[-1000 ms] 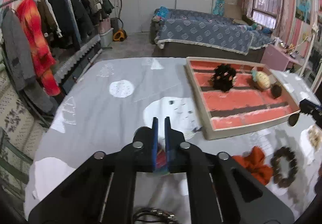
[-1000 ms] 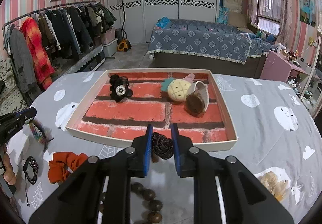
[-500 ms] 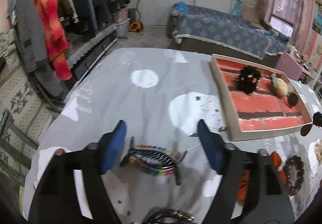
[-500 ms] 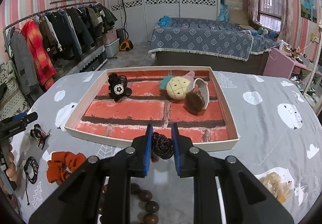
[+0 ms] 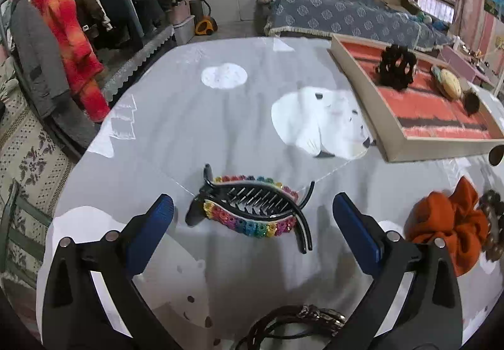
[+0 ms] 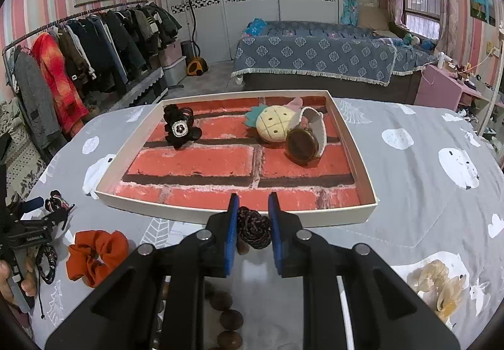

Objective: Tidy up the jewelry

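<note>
You've got a rainbow-edged black clip, an orange scrunchie, a red-brick tray, blue pads.

Left black plastic two-finger gripper: angular Y-shaped body, blue ribbed pads on the inner faces of the fingers, two round silver screw heads per arm. Right black plastic two-finger gripper: same build, same blue pads, same silver screws. Bare hand at the right view's left edge; no sleeve visible.
</note>
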`<control>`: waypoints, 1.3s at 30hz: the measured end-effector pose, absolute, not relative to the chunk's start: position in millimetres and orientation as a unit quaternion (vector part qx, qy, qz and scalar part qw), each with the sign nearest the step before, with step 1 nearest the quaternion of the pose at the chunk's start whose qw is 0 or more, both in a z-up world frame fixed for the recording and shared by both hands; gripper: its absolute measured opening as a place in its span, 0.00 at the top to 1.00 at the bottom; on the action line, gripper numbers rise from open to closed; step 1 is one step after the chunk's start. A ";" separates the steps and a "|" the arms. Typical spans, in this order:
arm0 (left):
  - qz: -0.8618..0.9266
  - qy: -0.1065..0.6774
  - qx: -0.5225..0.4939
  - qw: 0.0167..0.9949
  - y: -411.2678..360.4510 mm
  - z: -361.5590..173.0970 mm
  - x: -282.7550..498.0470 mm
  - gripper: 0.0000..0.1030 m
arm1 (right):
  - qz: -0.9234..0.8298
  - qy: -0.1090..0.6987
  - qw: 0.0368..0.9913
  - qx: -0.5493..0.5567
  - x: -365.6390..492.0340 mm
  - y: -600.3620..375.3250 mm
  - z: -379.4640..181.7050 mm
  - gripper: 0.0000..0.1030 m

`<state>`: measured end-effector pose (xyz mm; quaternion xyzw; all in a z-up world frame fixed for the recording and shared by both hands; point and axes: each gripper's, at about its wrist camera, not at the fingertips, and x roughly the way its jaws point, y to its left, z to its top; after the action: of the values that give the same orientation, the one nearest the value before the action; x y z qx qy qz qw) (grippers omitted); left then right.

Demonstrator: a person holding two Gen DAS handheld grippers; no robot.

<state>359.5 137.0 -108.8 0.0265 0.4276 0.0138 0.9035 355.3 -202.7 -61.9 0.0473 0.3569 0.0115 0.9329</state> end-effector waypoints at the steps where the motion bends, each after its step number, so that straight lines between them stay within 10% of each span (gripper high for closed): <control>1: 0.012 0.432 0.027 0.901 137.0 -110.8 361.1 0.05 | 0.012 0.357 0.933 0.047 355.5 -202.5 -62.4 0.81; 23: 0.006 0.428 0.012 0.903 137.8 -111.6 362.5 0.25 | 0.010 0.355 0.933 0.049 356.9 -205.1 -62.8 0.81; 39: -0.044 0.330 -0.006 0.943 69.2 -14.9 367.4 0.25 | 0.000 0.316 0.947 0.051 379.9 -229.6 -21.0 0.81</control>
<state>367.4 69.2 -14.9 -0.0062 0.3298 -0.0444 0.9430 379.9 -229.6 -21.0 0.0510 0.3158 0.0001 0.9475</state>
